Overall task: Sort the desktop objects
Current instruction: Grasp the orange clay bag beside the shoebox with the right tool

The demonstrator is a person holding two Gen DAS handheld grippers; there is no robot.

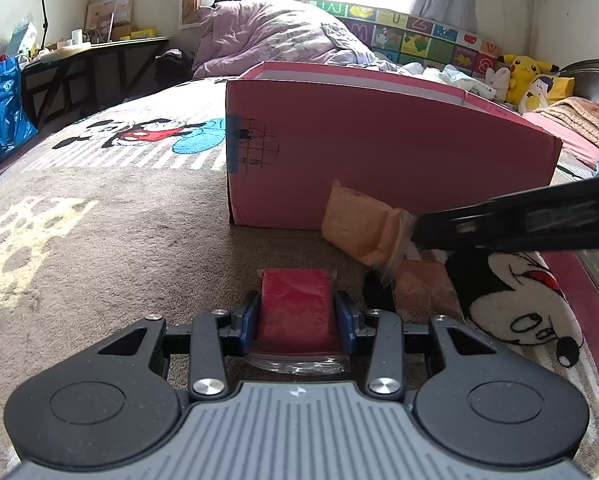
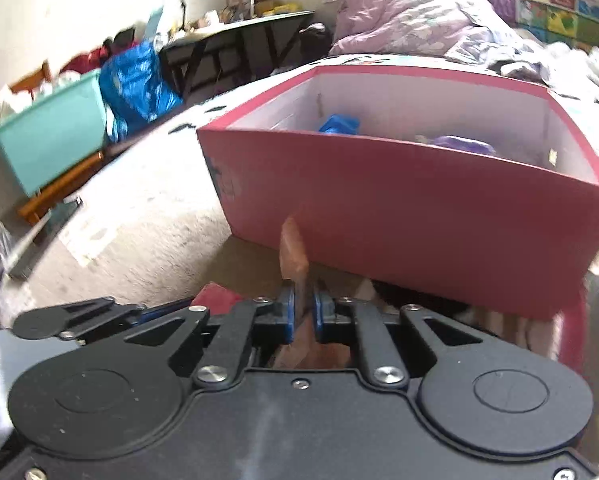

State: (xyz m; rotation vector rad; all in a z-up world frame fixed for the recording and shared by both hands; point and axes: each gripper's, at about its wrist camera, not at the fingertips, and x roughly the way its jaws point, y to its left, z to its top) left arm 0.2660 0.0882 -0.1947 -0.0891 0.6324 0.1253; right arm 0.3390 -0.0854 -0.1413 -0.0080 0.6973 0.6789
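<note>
My left gripper is shut on a red packet in a clear bag, low over the Mickey Mouse blanket. My right gripper is shut on the edge of an orange packet, seen edge-on; in the left wrist view the orange packet hangs lifted in front of the pink box, held by the right gripper reaching in from the right. A brown packet lies on the blanket below it. The pink box is open on top, with a blue item and a purple item inside.
A rumpled lilac duvet lies behind the box, plush toys at the far right. A blue bag, a teal bin and a dark desk stand off the bed's left side.
</note>
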